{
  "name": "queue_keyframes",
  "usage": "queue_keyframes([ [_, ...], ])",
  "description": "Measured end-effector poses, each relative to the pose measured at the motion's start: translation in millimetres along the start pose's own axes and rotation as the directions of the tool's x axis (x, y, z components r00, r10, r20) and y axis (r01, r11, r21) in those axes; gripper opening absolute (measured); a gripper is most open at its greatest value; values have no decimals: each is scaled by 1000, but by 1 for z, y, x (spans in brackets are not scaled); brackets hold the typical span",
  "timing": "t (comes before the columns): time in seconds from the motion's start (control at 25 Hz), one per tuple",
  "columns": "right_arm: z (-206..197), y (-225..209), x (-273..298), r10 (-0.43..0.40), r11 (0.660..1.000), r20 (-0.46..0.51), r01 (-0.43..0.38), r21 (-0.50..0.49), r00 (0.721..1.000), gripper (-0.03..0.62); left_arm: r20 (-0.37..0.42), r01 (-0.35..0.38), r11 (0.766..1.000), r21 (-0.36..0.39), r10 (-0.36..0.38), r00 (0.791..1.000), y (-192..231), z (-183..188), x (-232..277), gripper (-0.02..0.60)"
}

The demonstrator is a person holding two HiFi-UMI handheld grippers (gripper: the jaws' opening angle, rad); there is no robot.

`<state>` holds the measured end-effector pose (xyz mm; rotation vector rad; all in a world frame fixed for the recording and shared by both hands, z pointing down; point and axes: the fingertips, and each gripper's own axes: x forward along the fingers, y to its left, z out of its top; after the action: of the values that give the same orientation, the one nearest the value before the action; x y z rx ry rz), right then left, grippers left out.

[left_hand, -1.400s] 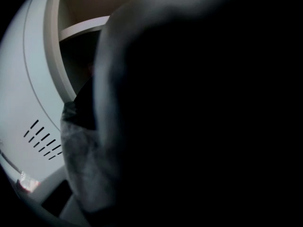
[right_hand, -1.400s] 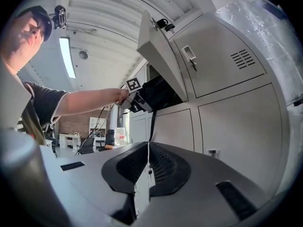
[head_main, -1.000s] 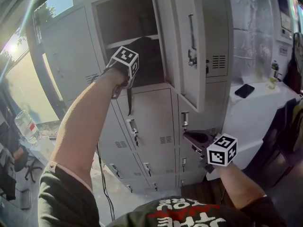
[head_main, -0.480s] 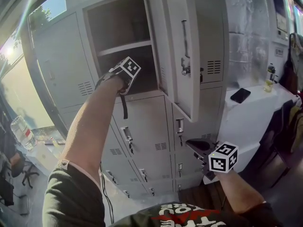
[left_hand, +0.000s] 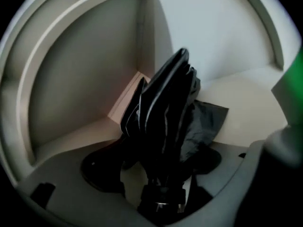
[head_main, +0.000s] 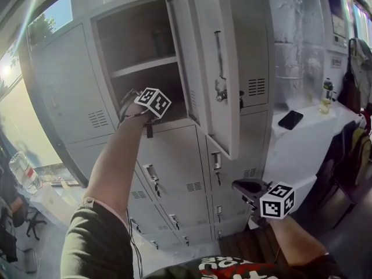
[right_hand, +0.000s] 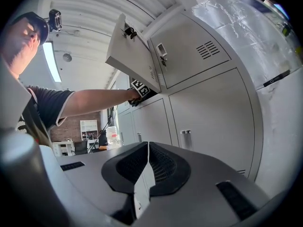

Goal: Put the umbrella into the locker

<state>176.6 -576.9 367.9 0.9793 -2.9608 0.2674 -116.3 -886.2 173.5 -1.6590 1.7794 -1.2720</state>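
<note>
The black folded umbrella (left_hand: 165,112) lies inside the open locker's lower compartment (left_hand: 71,103) and leans toward the back corner. Its handle end (left_hand: 161,200) sits between the jaws of my left gripper (left_hand: 156,169). Those jaws are opening, and their pads stand off the handle on both sides. In the head view the left gripper (head_main: 154,104) is at that compartment's mouth, below the shelf (head_main: 145,67), and the umbrella is lost in the dark there. My right gripper (right_hand: 148,167) is shut with nothing in it. It is held low before the lower lockers (head_main: 248,186).
The locker door (head_main: 209,63) hangs open to the right of my left arm. The lower locker doors (head_main: 174,167) are closed. A white table (head_main: 314,138) at the right holds a phone (head_main: 290,120) and a bottle (head_main: 326,95). A water jug (head_main: 24,173) stands at the far left.
My left gripper has drawn back toward the compartment's mouth and rolled. The black umbrella that showed at it is now out of sight in the head view. My right gripper sank slightly.
</note>
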Motion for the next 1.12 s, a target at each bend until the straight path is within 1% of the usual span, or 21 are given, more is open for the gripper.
queue_keyframes([
  [0.08,0,1,1,3,1000,0,-3,1,1000,37,31,87,995,-43,-86,996,-7,4,-3,399],
  [0.12,1,3,2,6,1000,0,-6,-1,1000,37,42,123,991,-58,-120,992,-11,6,-6,419],
  [0.16,1,4,3,11,1000,0,-11,-4,1000,37,53,142,988,-65,-139,989,-13,8,-9,433],
  [0.24,2,9,7,22,1000,-1,-22,-9,1000,37,70,151,987,-60,-146,987,-15,11,-14,449],
  [0.28,3,11,10,28,1000,-1,-28,-11,1000,37,75,152,987,-50,-148,986,-16,12,-16,480],
  [0.36,4,15,14,40,999,2,-40,-11,999,37,85,161,987,-21,-158,984,-18,14,-23,520],
  [0.52,4,22,20,58,998,5,-58,-11,998,37,116,193,981,24,-194,974,-24,15,-41,520],
  [0.6,4,26,23,66,998,3,-66,-14,998,38,142,197,980,15,-197,970,-23,15,-51,520],
  [0.8,10,38,29,88,996,11,-87,-25,996,37,236,209,976,-61,-190,953,-11,19,-84,520],
  [0.92,13,45,31,102,994,17,-101,-34,995,38,311,218,972,-91,-180,933,-9,21,-115,520],
  [1.04,16,51,32,116,992,20,-115,-42,993,38,378,178,977,-115,-122,918,2,18,-160,520],
  [1.12,18,57,33,128,991,22,-127,-48,992,38,401,200,970,-139,-130,907,-3,8,-179,518],
])
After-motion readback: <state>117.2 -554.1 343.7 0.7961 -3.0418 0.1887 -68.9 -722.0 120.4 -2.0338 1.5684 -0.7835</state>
